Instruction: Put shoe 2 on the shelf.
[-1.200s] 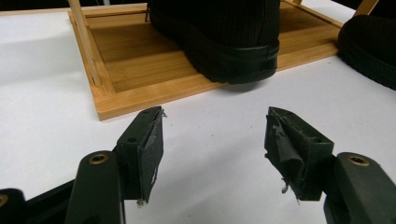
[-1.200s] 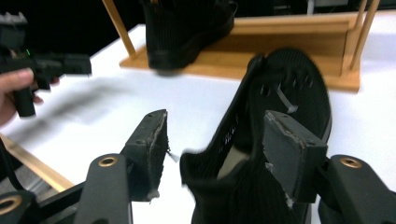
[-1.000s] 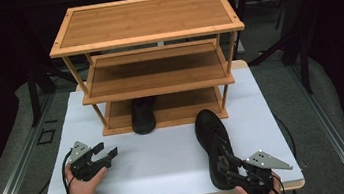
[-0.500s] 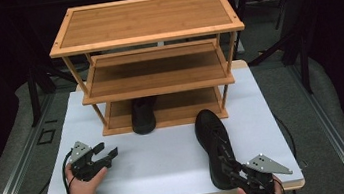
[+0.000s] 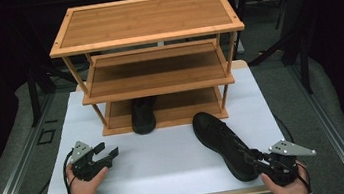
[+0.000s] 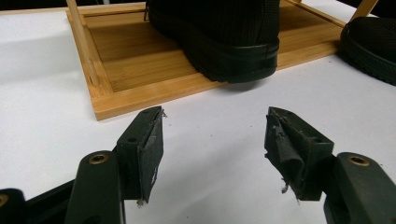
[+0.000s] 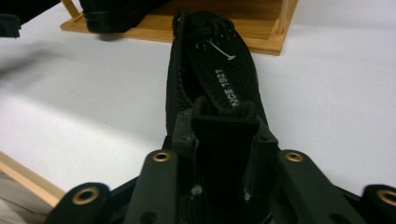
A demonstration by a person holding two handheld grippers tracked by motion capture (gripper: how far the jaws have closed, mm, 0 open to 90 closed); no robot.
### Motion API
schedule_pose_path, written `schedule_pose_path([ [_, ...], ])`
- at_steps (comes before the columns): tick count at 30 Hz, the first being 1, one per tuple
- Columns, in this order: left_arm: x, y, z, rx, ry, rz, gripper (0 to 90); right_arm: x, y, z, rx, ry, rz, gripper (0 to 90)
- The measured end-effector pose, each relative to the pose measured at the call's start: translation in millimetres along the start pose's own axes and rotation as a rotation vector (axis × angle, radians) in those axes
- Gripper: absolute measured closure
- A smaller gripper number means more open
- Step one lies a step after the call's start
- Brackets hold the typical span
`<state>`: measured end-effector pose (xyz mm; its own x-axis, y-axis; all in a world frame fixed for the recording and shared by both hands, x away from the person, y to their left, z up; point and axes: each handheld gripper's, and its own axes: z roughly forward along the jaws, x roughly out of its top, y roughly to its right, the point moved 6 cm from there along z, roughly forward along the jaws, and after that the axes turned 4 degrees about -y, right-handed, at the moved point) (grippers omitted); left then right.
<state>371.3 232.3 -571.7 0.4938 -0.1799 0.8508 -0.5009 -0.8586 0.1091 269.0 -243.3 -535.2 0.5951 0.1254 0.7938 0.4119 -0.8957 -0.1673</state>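
A black shoe (image 5: 218, 139) lies on the white table, toe towards the bamboo shoe rack (image 5: 145, 22). My right gripper (image 5: 248, 158) has just been closing and is shut on its heel. In the right gripper view the pads (image 7: 184, 135) clamp the heel tab of this shoe (image 7: 219, 70). A second black shoe (image 5: 142, 116) stands on the rack's bottom shelf. My left gripper (image 5: 108, 151) rests at the table's left front, open and holding nothing. In its own view the left gripper (image 6: 215, 135) points at the shelved shoe (image 6: 219, 37), well short of it.
The rack's top and middle shelves (image 5: 156, 71) hold nothing. Its bottom shelf (image 6: 135, 65) has bare wood to the right of the shoe. The white tabletop (image 5: 168, 158) lies between the two grippers, and its front edge is close to both hands.
The right gripper closed on the shoe's heel and moved to the right with it, so the shoe now lies more slanted. The left gripper has not moved.
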Motion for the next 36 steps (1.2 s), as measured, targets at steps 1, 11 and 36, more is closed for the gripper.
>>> schedule_pose_path([
  [1, -0.1, 0.0, 0.0, 0.0, 0.0, 0.001, 37.8, 0.3, -1.4, -1.4, 0.007, -0.007, -0.003, 66.2],
  [11, 0.2, -0.8, -0.2, -0.003, 0.004, -0.004, 37.8, 27.6, -5.1, -6.4, 0.051, 0.029, -0.034, 52.7],
  [36, -0.1, -1.2, 1.2, -0.004, -0.003, 0.001, 37.7, 84.2, -12.1, 52.7, 0.014, -0.416, -0.28, 52.7],
])
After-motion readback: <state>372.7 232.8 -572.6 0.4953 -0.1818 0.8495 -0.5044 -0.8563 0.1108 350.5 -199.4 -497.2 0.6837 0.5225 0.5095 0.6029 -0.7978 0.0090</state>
